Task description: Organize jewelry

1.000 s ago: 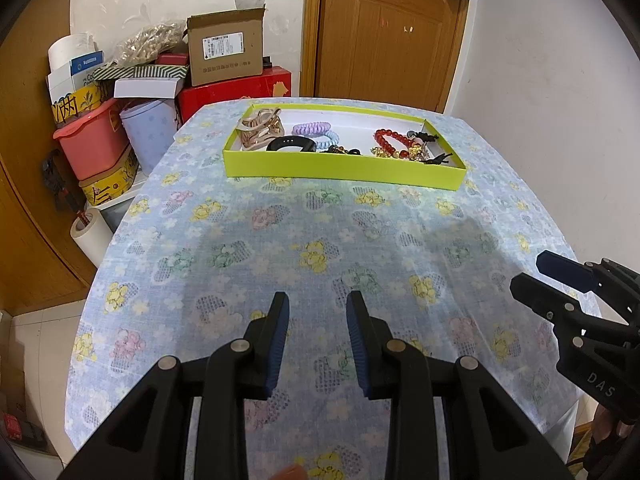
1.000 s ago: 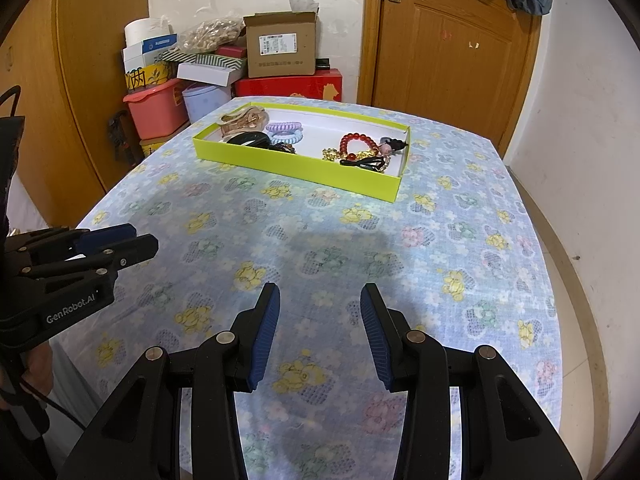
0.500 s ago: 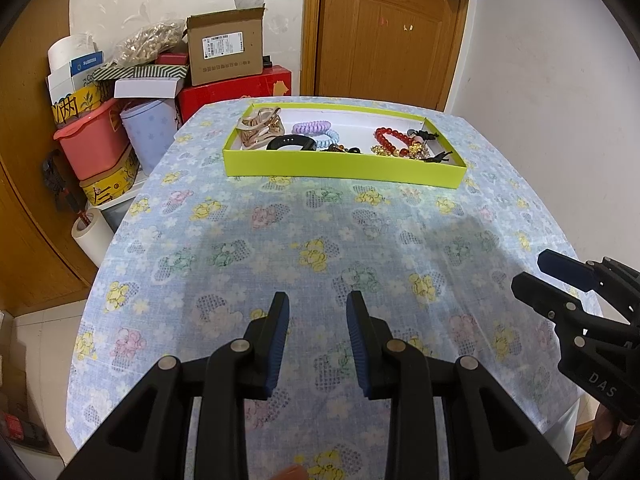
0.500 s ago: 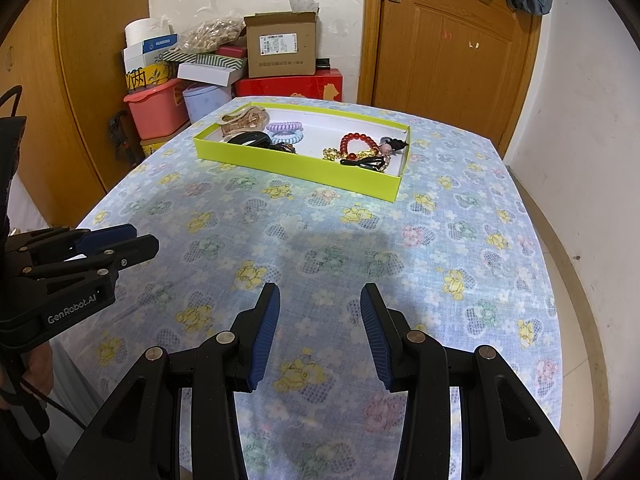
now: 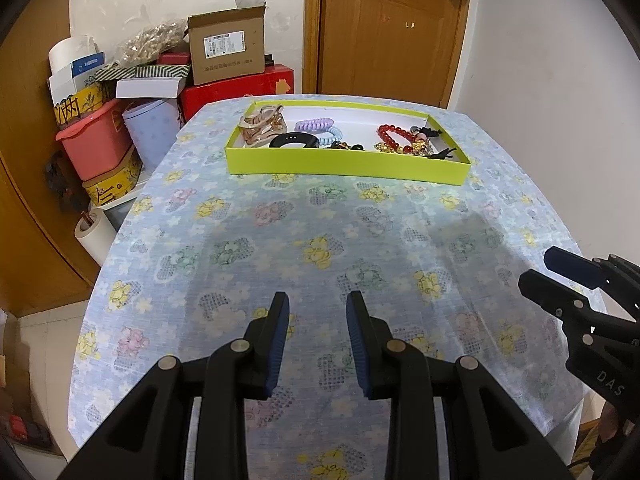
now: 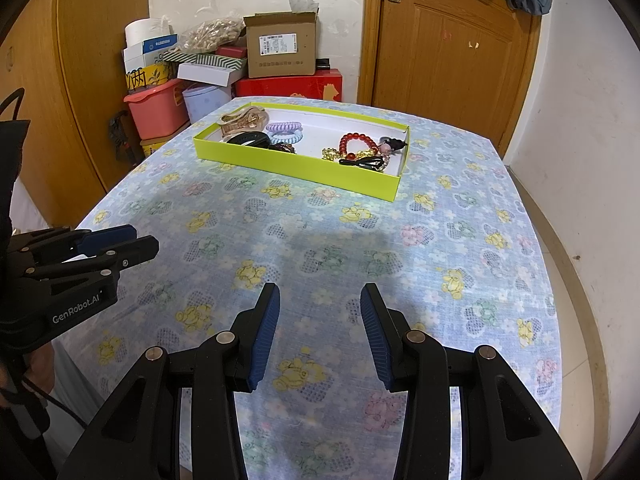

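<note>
A lime-green tray point(image 5: 344, 168) point(image 6: 296, 168) sits at the far end of the table. In it lie a rose-gold hair claw point(image 5: 262, 126) point(image 6: 242, 120), a black band point(image 5: 294, 141), a purple coil tie point(image 5: 314, 124) point(image 6: 283, 126), a light blue coil tie point(image 5: 334, 134), a red bead bracelet point(image 5: 394, 136) point(image 6: 356, 142), gold charms point(image 6: 334, 154) and black clips point(image 5: 440, 155) point(image 6: 366, 163). My left gripper point(image 5: 318, 306) point(image 6: 140, 240) is open and empty over the near table. My right gripper point(image 6: 320, 298) point(image 5: 538, 268) is open and empty, far short of the tray.
The table has a blue floral cloth point(image 5: 320, 232). Left of it stand stacked boxes: a pink bin point(image 5: 94, 140), a cardboard box point(image 5: 226, 50), a red box point(image 5: 236, 94), a paper roll point(image 5: 90, 236). A wooden door point(image 5: 384, 32) is behind.
</note>
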Available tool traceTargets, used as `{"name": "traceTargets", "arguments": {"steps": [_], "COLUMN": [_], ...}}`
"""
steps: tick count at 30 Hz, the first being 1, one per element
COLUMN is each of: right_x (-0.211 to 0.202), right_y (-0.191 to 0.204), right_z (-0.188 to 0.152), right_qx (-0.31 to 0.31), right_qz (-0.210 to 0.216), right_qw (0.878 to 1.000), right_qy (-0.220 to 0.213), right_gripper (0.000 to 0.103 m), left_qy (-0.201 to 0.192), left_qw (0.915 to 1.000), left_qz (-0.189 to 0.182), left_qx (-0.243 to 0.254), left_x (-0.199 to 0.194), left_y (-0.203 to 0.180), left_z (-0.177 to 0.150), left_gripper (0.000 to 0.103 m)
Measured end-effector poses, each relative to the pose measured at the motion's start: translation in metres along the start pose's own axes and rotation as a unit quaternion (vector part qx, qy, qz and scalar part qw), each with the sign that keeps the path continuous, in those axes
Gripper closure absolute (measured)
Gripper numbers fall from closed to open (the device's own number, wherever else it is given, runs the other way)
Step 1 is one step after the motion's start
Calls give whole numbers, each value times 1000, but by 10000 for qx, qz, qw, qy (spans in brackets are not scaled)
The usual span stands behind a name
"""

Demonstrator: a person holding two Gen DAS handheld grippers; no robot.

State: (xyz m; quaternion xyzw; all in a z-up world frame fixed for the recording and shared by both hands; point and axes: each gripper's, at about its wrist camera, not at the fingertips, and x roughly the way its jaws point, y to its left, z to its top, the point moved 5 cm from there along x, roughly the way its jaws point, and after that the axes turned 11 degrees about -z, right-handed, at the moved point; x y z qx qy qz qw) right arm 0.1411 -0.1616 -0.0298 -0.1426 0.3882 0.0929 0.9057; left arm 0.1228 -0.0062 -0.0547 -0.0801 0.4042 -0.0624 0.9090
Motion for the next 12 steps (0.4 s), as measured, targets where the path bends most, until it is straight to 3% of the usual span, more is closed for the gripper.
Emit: {"name": "traceTargets", "arguments": {"steps": [12], "right_x": [-2], "right_y": [-1], "right_z": [-3], "right_qx": [3], "right_qz": [-5], "right_qw": [10000], "right_qy": [0], "right_gripper": [60], "left_qy": [-25], "left_qw": [10000], "left_qz": [-42], "left_qx": [14], "left_x": [1], "left_y": [-2], "left_z": [1], "left_gripper": [72]}}
